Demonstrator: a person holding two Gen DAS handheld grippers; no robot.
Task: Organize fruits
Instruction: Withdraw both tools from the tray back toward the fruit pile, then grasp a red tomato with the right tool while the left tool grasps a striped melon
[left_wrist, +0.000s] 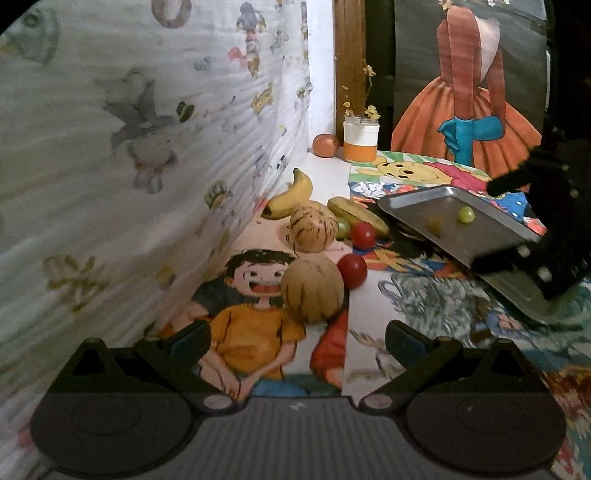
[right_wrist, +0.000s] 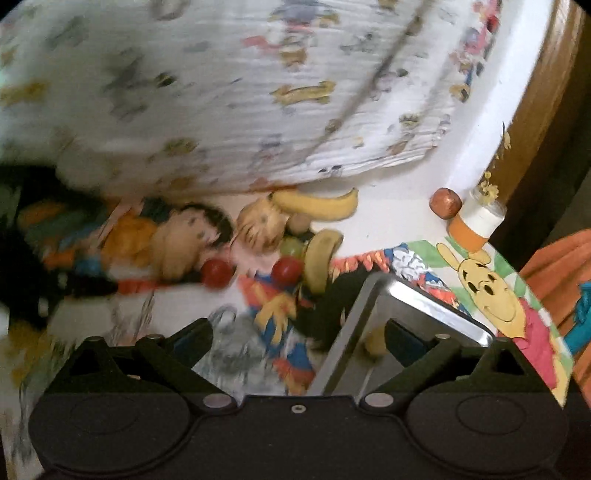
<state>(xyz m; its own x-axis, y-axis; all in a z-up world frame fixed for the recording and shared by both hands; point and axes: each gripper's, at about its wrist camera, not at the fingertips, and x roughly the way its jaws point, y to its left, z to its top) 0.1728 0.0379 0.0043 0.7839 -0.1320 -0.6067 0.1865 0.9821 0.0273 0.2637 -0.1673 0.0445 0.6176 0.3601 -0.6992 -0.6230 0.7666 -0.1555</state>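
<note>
Left tool (left_wrist: 297, 341) has its fingers spread wide with nothing between them; a striped melon (left_wrist: 313, 288) sits right ahead. Further out are another melon (left_wrist: 313, 229), two bananas (left_wrist: 290, 197), and two red tomatoes (left_wrist: 352, 271). Right tool (right_wrist: 299, 341) is also spread apart, its right finger over the metal tray (right_wrist: 424, 301), which holds a green grape (left_wrist: 466, 214).

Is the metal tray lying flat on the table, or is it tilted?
Tilted. In the left wrist view the metal tray is raised at one end, gripped by the right tool, with a green grape inside.
</note>
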